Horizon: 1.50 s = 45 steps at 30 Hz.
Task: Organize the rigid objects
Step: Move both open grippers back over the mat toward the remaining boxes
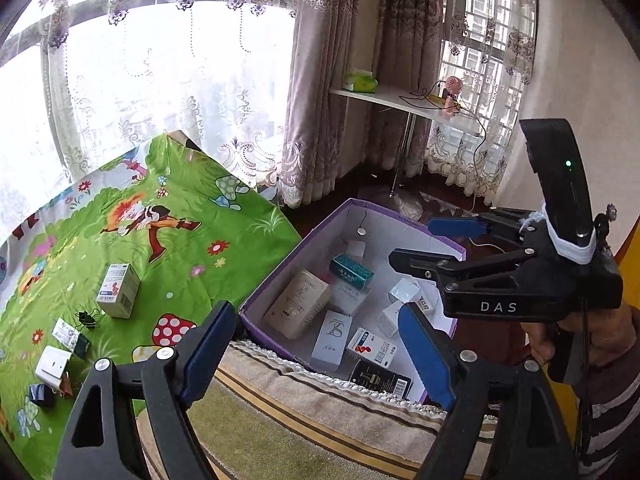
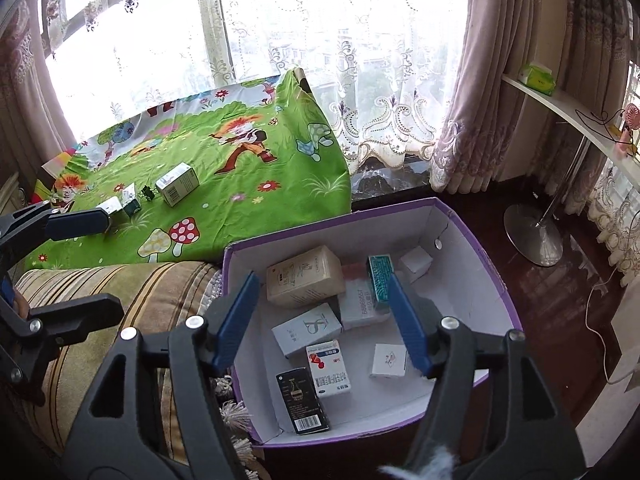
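Note:
A purple-rimmed cardboard box (image 1: 276,280) (image 2: 248,245) stands on the dark floor and holds several small cartons, among them a beige carton (image 2: 306,282) and a black one (image 2: 302,400). My right gripper (image 2: 322,322) (image 1: 432,244) hangs open over the box with nothing between its pads. My left gripper (image 1: 316,352) (image 2: 88,264) is open and empty above the box's near edge and the cushion. On the green cartoon cloth (image 1: 180,248) lie a white medicine carton (image 1: 118,290) (image 2: 177,184), a black binder clip (image 1: 87,319), a flat white box (image 1: 54,364) and a few smaller pieces.
A striped cushion (image 1: 300,412) lies against the box's near side. A white shelf table (image 1: 400,100) on a metal stand (image 2: 532,232) carries a tissue pack and a small pink fan. Lace curtains hang behind, and a white cable (image 2: 596,320) trails on the floor.

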Available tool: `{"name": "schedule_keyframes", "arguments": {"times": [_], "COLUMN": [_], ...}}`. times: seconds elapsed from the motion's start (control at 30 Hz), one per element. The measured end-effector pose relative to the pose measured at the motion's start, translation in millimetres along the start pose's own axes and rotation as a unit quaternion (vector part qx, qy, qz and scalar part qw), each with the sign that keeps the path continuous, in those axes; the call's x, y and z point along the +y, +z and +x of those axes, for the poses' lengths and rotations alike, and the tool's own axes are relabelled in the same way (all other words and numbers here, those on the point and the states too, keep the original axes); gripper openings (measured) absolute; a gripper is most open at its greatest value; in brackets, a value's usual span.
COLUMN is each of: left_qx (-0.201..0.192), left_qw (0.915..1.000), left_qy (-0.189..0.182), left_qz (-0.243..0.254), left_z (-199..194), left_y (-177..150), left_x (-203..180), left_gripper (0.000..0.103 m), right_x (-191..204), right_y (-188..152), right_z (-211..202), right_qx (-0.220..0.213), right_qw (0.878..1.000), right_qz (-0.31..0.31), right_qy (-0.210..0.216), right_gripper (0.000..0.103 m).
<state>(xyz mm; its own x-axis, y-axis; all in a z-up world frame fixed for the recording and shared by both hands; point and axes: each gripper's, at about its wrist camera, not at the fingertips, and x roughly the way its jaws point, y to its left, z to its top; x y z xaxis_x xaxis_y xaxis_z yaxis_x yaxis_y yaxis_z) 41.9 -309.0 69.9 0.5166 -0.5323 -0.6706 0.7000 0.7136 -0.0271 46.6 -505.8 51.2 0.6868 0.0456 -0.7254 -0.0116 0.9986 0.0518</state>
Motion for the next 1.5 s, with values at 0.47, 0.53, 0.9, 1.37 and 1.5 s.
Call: {"name": "schedule_keyframes", "arguments": {"times": [0.47, 0.53, 0.9, 1.37, 1.5], "left_qx": [-0.064, -0.059, -0.058, -0.058, -0.043], "left_qw": [0.9921, 0.9913, 0.9797, 0.9591, 0.9545], "left_qy": [0.078, 0.100, 0.189, 0.213, 0.214], "left_qz": [0.075, 0.062, -0.036, -0.176, -0.203], "left_z": [-41.5, -44.8, -80.1, -82.0, -78.2], "left_y": [-8.2, -9.2, -6.1, -37.0, -56.5], "left_x": [33.7, 51.0, 159.0, 287.5, 313.2], "left_gripper": [0.084, 0.084, 0.084, 0.084, 0.082], "right_x": [38.7, 49.1, 94.0, 171.8, 186.8], "right_y": [17.3, 20.2, 60.0, 125.6, 136.2], "right_z": [-23.7, -27.1, -26.3, 21.6, 48.7], "right_qx": [-0.062, -0.071, -0.105, -0.072, -0.047], "right_qw": [0.997, 0.995, 0.992, 0.990, 0.991], "right_qz": [-0.045, -0.062, -0.063, -0.078, -0.057], "right_qy": [0.022, 0.018, 0.036, 0.095, 0.108], "right_gripper": [0.093, 0.096, 0.102, 0.102, 0.102]}}
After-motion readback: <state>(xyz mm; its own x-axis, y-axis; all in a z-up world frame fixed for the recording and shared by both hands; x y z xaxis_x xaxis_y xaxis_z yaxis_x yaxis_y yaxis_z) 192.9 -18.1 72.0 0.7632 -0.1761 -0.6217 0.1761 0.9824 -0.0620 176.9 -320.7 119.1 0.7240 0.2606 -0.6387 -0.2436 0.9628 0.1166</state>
